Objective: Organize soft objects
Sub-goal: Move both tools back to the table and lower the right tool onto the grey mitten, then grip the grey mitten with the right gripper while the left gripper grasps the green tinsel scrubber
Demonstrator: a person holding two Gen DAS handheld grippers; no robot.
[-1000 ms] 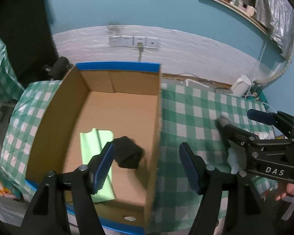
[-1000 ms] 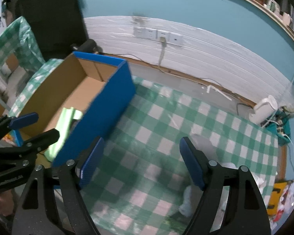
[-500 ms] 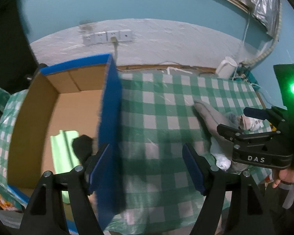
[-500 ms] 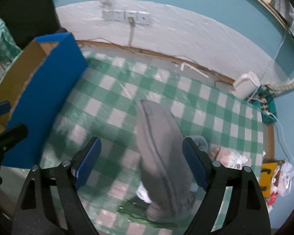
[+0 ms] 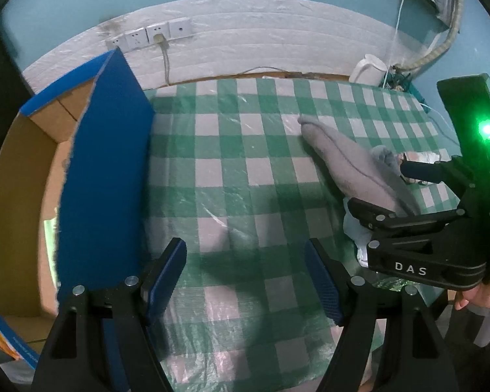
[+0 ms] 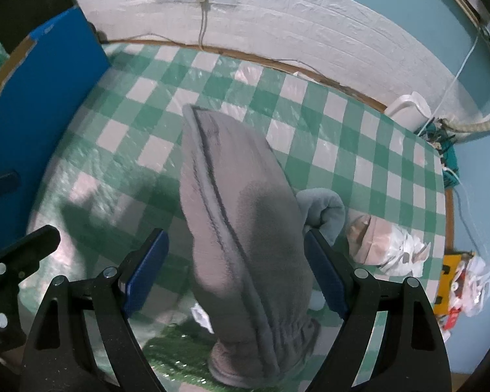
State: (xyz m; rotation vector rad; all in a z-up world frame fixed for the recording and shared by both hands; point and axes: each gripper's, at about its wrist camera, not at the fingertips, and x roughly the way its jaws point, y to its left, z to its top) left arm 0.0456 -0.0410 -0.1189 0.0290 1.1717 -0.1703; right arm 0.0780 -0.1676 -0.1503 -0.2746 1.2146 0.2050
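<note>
- Right wrist view puts our right gripper [image 6: 235, 271] straddling the grey fleece piece [image 6: 241, 215], jaws spread wide, blue pads clear of the cloth on both sides, nothing pinched yet.
- That grey piece lies lengthwise on the green checked tablecloth [image 6: 359, 137], one end toward the wall, its gathered cuff end nearest us over a patch of green turf-like mat [image 6: 179, 359].
- Just beside it on the right sit a rolled blue-grey cloth [image 6: 323, 205], a pinkish knit item [image 6: 366, 238] and a crumpled white wrapper [image 6: 405, 254].
- Left wrist view shows our left gripper [image 5: 245, 277] also open, holding nothing, above bare cloth between the cardboard box with blue outer walls [image 5: 104, 176] and the grey piece [image 5: 349, 166].
- We judge the step in hand to be the pick of the grey piece for the box.
- To do it well, we should lower the right pads to either side of the thick middle and close across the width, so the fleece bunches rather than slips.
- We should avoid catching the rolled blue-grey cloth against the right pad.
- Fleece droops when lifted, so we should raise it well above the box wall; the left gripper can take the far end if it trails.
</note>
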